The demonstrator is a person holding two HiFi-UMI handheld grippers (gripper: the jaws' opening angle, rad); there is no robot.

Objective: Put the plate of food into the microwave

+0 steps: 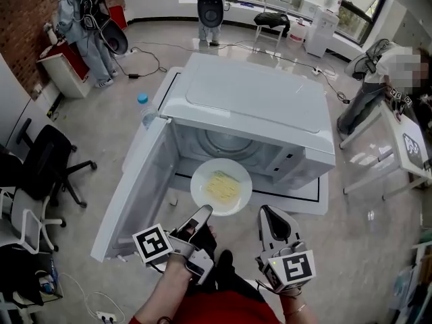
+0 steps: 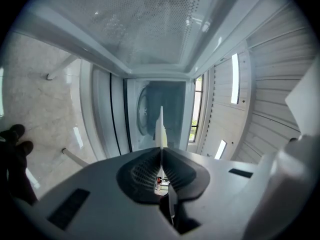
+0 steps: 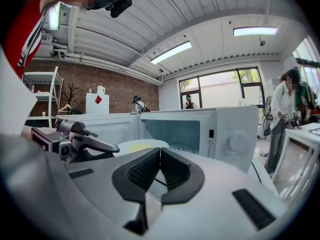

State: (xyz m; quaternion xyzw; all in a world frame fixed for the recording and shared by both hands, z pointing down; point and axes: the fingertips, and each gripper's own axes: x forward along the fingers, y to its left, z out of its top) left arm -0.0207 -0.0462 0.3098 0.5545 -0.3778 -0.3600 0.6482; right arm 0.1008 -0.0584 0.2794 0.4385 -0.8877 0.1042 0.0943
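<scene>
Microwave (image 1: 256, 106) was white. Plate (image 1: 199, 181) was white, food (image 1: 223, 187) yellow. Bottle cap (image 1: 142, 98), upper left, was blue. Shirt (image 1: 202, 310), bottom, was red.

Left gripper (image 1: 204, 211) and right gripper (image 1: 268, 212) are mine: light grey plastic shells, each tapering to a rounded tip. Black ribbed pads (image 3: 142, 171) line the jaws, set in a black surround. Black rectangular slots (image 3: 252, 200) sit flush in the grey shell. Each gripper carries a white cube with black square markers, left cube (image 1: 152, 244) and right cube (image 1: 298, 267). I wear a red top (image 1: 209, 308), with a thin band (image 1: 295, 310) at my right wrist.
</scene>
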